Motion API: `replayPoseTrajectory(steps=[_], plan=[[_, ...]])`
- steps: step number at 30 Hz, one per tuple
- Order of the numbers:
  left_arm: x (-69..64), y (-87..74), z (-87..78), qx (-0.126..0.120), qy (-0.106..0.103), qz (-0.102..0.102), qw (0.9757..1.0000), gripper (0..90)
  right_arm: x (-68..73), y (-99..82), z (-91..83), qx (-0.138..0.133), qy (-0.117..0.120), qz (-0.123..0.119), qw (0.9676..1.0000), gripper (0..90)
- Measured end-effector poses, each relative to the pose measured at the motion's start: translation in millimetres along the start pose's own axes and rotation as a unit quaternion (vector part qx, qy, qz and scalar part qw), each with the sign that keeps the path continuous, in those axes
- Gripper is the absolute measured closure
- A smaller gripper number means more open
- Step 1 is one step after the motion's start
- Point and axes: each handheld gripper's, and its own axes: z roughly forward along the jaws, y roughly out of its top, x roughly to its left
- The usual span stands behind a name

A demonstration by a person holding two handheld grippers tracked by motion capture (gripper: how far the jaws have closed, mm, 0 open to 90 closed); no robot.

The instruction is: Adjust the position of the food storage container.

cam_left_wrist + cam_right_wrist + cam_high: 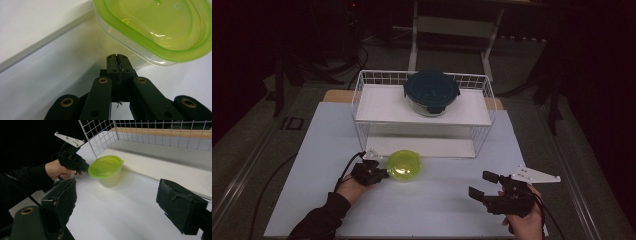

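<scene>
Two lidded containers, one wire rack, two grippers.

No readable writing anywhere here: nothing legible on the green lid, its clear tub, the dark lid up on the wire rack, or the white table. No labels, brands, numbers or signs.

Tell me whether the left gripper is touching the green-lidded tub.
Cannot tell. In the left gripper view the shut left gripper sits right at the wall of the tub, but neither contact nor gap shows plainly.
</scene>
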Motion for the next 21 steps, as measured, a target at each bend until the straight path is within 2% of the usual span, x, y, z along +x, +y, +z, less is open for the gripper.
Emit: replayPoseTrajectory(steps=[5, 21], plan=[[-4.9, 11.5, 5.6, 0.000, -0.004, 0.010, 0.9999, 88.4, -1.3, -0.9, -0.4, 0.000, -0.002, 0.001, 1.0000, 16.2], [-18.2, 24.5, 25.7, 0.006, -0.020, 0.019, 0.9996, 88.4, -1.0, -1.6, 1.3, 0.002, 0.000, 0.002, 1.0000, 16.2]])
